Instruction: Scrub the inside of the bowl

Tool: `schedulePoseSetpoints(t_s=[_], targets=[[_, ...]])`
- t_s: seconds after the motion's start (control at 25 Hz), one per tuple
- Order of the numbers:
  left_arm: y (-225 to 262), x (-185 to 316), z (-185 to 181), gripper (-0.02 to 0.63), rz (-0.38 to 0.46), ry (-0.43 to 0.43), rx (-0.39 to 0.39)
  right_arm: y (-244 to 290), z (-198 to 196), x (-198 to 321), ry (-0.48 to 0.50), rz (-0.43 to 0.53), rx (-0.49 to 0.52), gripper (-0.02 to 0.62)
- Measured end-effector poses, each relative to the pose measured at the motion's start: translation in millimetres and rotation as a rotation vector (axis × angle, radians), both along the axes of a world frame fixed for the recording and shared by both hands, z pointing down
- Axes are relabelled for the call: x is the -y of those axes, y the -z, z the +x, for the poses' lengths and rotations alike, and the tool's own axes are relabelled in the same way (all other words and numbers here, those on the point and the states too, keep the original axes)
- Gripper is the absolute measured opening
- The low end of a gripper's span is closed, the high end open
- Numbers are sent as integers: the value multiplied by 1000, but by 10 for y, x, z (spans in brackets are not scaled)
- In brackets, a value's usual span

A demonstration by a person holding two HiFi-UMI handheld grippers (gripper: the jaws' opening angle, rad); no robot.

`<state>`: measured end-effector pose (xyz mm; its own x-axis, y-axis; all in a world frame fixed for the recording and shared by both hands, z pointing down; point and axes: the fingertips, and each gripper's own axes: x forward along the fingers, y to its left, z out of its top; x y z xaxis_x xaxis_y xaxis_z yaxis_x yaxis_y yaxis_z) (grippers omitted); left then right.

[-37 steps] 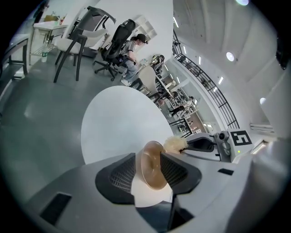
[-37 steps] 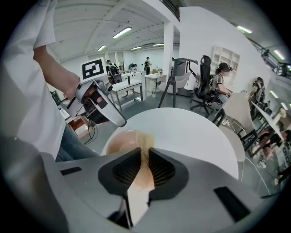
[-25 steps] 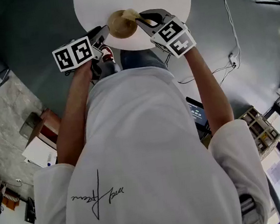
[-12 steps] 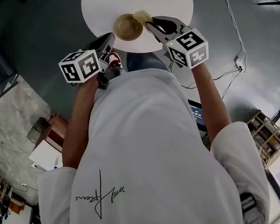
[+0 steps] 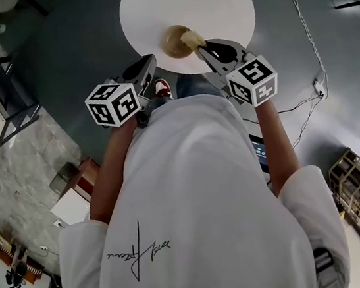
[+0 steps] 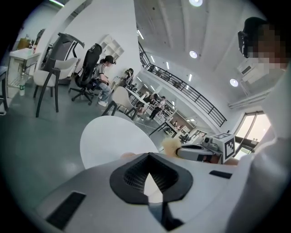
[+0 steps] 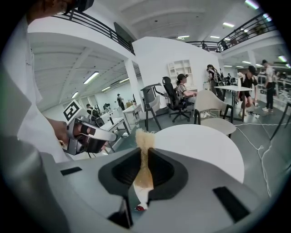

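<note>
You worked at the near edge of the round white surface (image 5: 213,2), and everything that mattered sat close together there.

The left gripper (image 5: 150,60) came in from the left. Its jaws were pressed together with nothing visible between them, and only a sliver of the white top showed through the gap behind the tips. They ended just beside the bowl's left side. You could not tell from any view whether they touched it.

The right gripper (image 5: 204,49) came in from the right, with its jaws pinching the scrubber.

The small tan wooden bowl (image 5: 173,41) appeared to rest on the surface, between the two sets of tips.

The pale yellow fibrous scrubbing pad (image 5: 192,38) stood out past the right jaws. It lay at the bowl's right rim, at most just over its edge, and was not clearly down inside.

By the look of it, you were lining up for a scrub rather than rubbing, since the pad was not pressed into the hollow. The next move called for lowering the pad to the left, down onto the inner wall. The bowl would also need steadying, because it looked light and sat near the edge. For that, the left jaws would have to spread and take the rim, or brace shut against the outer wall.
</note>
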<state>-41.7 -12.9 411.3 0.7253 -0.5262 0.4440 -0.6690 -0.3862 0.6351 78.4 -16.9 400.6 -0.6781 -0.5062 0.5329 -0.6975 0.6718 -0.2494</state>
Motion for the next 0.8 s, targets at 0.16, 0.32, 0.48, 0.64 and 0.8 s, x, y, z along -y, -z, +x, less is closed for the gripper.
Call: schedulePoseSetpoints(t_s=[0.16,0.32,0.48,0.64,0.8], targets=[[120,-60,-109,5,46,14,46,94,-27,-122,-6,21,1,64],[264,-152,-182,5,95,0,64,240,-52,-198,-31,44,16,64],[451,-202,-249,5,146,22,-11,397,-42,-244,-78,85,25,64],[633,-295,-249,5,185,-18,-38,592,-19,-268,-140,99,55,63],[679,-384,-187,5,195,-84,-39,701,-32,-305,-174,111,57,61]])
